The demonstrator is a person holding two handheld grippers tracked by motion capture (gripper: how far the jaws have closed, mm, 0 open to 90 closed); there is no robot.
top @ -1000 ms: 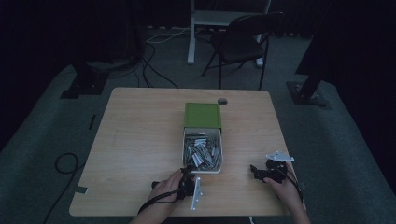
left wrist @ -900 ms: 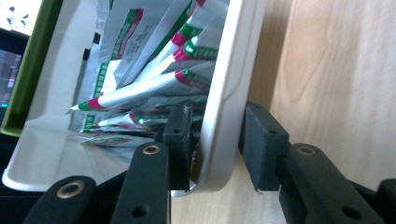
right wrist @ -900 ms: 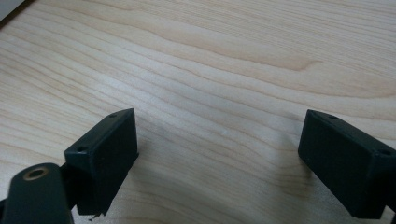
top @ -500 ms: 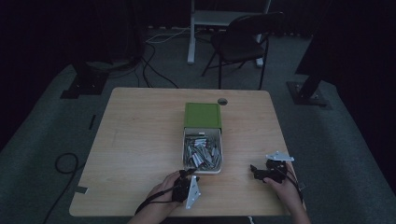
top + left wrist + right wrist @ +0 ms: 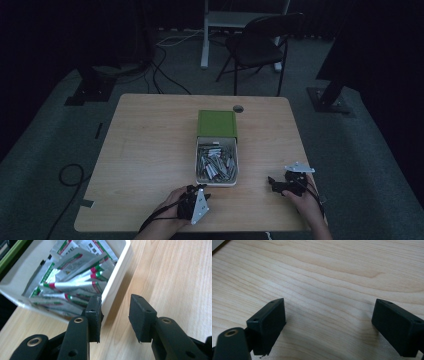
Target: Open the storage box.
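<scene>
From the high view, a white tray (image 5: 216,181) of silver sachets (image 5: 215,165) sits at the middle of the wooden table (image 5: 150,150), with a green box (image 5: 216,123) touching it at its 12 o'clock side. The left gripper (image 5: 192,192) lies at about 7 o'clock from the tray, just off its near left corner, in the person's left hand (image 5: 172,205). The right gripper (image 5: 274,183) rests at roughly 4 o'clock from the tray, well apart from it, with the right hand (image 5: 305,202) behind it. The light is dim here, so the jaw gaps are hard to judge from above.

In the left gripper view, the left gripper (image 5: 115,312) has its jaws a narrow gap apart, having just been opening, with nothing between them but bare table (image 5: 175,277). The tray (image 5: 120,270) corner stands at 11 o'clock from the jaws, the left jaw just beside its wall, and the sachets (image 5: 72,286), silver with red and green bands, are heaped inside.

In the right gripper view, the right gripper (image 5: 328,322) stands wide, empty, over the wood grain of the table (image 5: 332,272).
</scene>
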